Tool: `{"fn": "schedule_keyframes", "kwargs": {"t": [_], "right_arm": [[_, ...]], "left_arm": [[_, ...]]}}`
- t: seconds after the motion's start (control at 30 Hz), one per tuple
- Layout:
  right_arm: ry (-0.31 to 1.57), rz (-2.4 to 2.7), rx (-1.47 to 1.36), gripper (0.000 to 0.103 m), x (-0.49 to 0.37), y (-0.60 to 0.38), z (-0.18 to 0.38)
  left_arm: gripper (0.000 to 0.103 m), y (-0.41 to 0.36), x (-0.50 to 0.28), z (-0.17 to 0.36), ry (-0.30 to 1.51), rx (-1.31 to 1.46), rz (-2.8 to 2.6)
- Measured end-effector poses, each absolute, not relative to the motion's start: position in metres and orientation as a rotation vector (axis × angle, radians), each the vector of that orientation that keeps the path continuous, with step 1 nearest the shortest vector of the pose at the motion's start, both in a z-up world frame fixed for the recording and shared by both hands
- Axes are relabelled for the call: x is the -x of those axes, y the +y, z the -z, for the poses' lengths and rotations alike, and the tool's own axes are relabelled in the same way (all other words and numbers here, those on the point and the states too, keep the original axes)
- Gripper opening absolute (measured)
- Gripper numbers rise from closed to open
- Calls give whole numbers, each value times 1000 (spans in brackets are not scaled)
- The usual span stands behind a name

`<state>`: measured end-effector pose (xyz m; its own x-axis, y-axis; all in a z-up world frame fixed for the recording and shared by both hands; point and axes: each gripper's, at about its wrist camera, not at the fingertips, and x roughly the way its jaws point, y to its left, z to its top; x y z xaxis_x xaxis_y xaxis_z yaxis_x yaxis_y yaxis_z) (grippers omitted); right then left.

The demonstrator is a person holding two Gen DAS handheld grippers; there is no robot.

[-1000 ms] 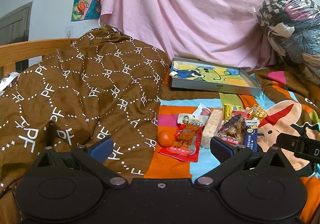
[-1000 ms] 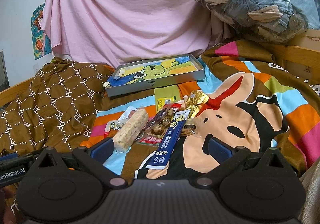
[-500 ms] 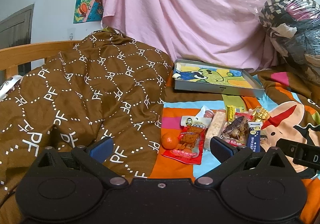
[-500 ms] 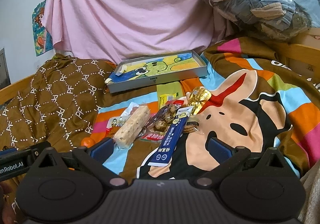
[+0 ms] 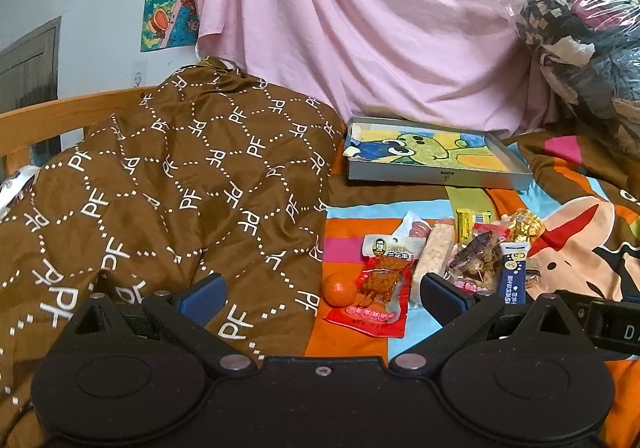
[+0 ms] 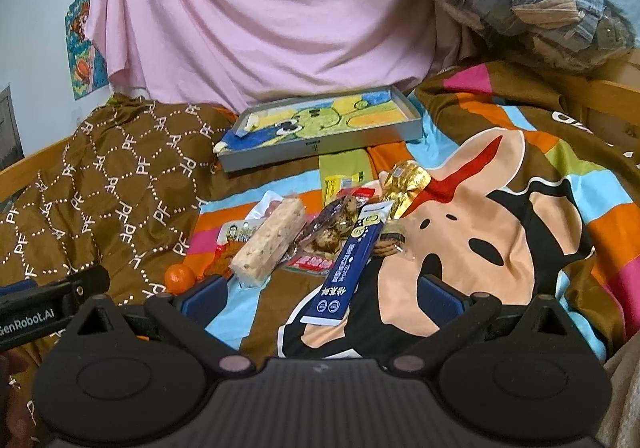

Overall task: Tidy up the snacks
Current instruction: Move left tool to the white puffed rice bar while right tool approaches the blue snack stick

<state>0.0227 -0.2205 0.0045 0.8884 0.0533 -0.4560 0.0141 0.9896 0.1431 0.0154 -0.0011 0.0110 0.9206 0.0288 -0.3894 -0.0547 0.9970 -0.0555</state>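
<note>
Right gripper (image 6: pixel 322 294): fingers (image 6: pixel 202 298) spread wide, nothing between them, low over the bed, with the near end of the blue stick pack (image 6: pixel 352 264) lying just ahead in the gap. Left gripper (image 5: pixel 320 294): fingers (image 5: pixel 202 294) likewise spread and empty, over the edge of the brown quilt (image 5: pixel 160 176), with the red spicy-strip packet (image 5: pixel 380 284) and the small orange (image 5: pixel 339 288) just ahead.

Snacks heaped in one overlapping pile mid-bed on the striped cartoon sheet (image 6: pixel 500 216): pale cereal bar (image 6: pixel 270 244) across the red packet, blue stick over a clear bag of dark sweets (image 6: pixel 332 228), gold-foil sweet (image 6: pixel 406 184) and yellow packet (image 6: pixel 340 184) on the far side. Shallow grey tray (image 6: pixel 320 146) with the cartoon lining beyond, toward the head of the bed, most likely the destination.

Best taken one item at a time, topmost first. For the right: blue stick, approached along its length and pinched across the narrow width near the close end, then lifted straight up to avoid dragging the sweets bag beneath. For the left: orange or red packet, both clear of overlap on the near side. Soft bedding gives under pressure, so a shallow descent, closing only once both pads flank the wrapper. Slippery film: firm, centred pinch.
</note>
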Motion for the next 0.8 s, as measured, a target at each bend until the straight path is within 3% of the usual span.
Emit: {"fn": "schedule_keyframes", "kwargs": {"t": [0.8], "right_arm": [[547, -234, 94, 103, -76, -238, -18]], "left_arm": [[102, -43, -90, -36, 415, -49, -30]]}}
